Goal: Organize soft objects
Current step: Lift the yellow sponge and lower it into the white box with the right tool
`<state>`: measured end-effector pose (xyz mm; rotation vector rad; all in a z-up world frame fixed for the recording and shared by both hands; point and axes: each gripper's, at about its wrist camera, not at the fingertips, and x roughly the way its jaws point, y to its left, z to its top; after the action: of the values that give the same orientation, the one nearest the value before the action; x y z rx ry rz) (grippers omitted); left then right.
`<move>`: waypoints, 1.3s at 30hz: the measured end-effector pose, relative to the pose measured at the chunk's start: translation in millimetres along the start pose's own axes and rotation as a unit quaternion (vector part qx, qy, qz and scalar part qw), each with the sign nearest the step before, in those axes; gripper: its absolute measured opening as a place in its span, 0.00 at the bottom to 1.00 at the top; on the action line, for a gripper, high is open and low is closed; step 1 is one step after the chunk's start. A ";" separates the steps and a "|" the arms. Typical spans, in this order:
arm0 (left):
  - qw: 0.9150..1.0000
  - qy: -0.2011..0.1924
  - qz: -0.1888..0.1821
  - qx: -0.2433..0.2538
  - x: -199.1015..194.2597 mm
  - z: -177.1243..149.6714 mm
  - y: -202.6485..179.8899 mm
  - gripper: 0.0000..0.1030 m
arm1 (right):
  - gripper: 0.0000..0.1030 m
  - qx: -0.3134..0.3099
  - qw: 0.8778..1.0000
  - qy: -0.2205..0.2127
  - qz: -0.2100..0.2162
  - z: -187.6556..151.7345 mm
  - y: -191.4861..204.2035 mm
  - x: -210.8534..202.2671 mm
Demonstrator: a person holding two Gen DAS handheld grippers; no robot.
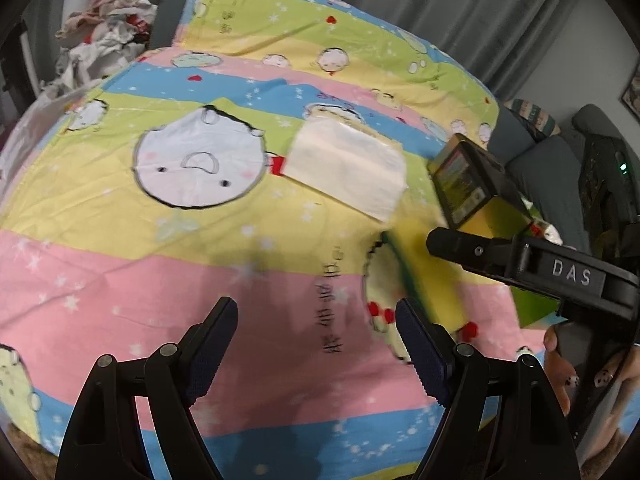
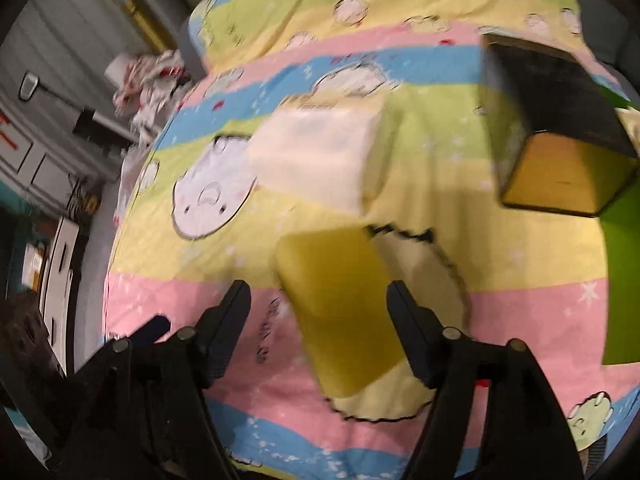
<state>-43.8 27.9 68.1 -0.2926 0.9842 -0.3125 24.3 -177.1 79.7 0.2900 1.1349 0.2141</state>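
Right gripper [image 2: 320, 312]: jaws apart, pads not pressing anything; yellow sponge [image 2: 340, 312] lies on the bedsheet [image 2: 160, 240] between and just past the fingers, blurred, so contact with a pad can't be confirmed. Left gripper [image 1: 316, 344]: jaws wide, nothing between them, only the pink stripe of the sheet below. From the left wrist view the right gripper's black body sits over the sponge's near end, with a hand [image 1: 560, 368] on it. Beyond the sponge: white folded cloth [image 2: 316, 156] flat on the sheet, beside the printed cartoon face. Black-and-yellow box [image 2: 560, 140] stands to the right. Crumpled clothes pile [image 1: 104, 36] lies off the far left corner.
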 end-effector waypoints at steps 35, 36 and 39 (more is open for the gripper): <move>0.987 0.004 -0.101 0.128 5.0 6.4 -124.5 0.57 | 0.39 0.034 0.992 -0.078 0.096 -18.7 -50.7 -60.8; 0.983 -0.004 -0.112 0.145 1.7 9.9 -138.8 0.57 | 0.40 0.038 0.991 -0.096 0.089 -17.4 -56.6 -73.7; 0.973 -0.020 -0.143 0.180 -0.1 22.6 -170.9 0.57 | 0.40 0.055 0.985 -0.143 0.075 -12.2 -78.2 -106.3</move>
<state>-46.0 -126.4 144.7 -0.1074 0.8274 -0.7358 -28.6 -282.6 139.9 0.4902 0.8421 0.2350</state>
